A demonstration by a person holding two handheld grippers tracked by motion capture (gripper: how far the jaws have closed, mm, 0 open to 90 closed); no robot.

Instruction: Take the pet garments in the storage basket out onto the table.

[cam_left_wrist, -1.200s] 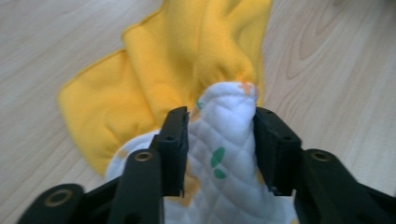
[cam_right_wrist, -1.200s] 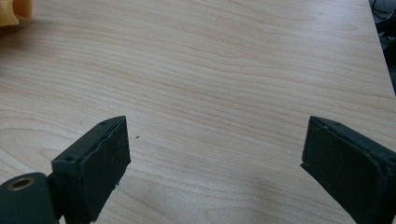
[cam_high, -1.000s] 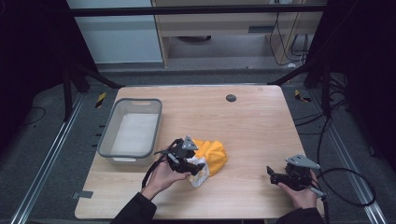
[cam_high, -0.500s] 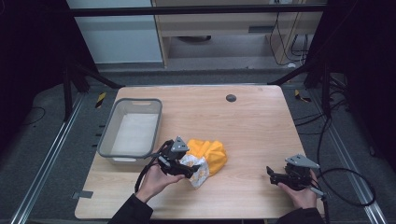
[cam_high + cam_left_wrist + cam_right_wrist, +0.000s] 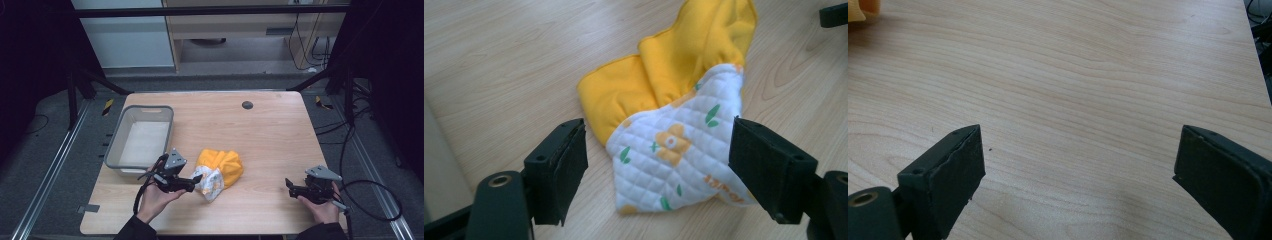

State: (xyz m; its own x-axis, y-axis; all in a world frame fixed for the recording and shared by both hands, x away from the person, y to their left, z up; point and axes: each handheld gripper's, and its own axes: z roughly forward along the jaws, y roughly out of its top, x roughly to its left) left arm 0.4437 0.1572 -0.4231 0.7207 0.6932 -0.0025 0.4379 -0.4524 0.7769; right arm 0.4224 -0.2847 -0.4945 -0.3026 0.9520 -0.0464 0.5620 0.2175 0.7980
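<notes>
A crumpled cloth [image 5: 222,167], yellow on one side and white quilted with a flower print on the other, lies on the wooden table [image 5: 260,135] left of centre. My left gripper [image 5: 197,179] sits just left of it, pointing right. In the left gripper view the left gripper [image 5: 656,150] has just been opening its jaws. The cloth's [image 5: 684,65] white corner lies between them, and neither pad presses on it. My right gripper [image 5: 289,185] rests near the front right edge. In the right gripper view the right gripper [image 5: 1078,165] is open over bare wood.
A grey plastic bin [image 5: 145,111] stands on the table's left side, just behind the left hand. A small dark round hole [image 5: 247,105] sits near the far edge. Cables trail off the table's right side.
The left hand has drawn back to the left and toward the front edge, its jaws spreading off the cloth. The cloth stays on the table. The right hand has not moved.
</notes>
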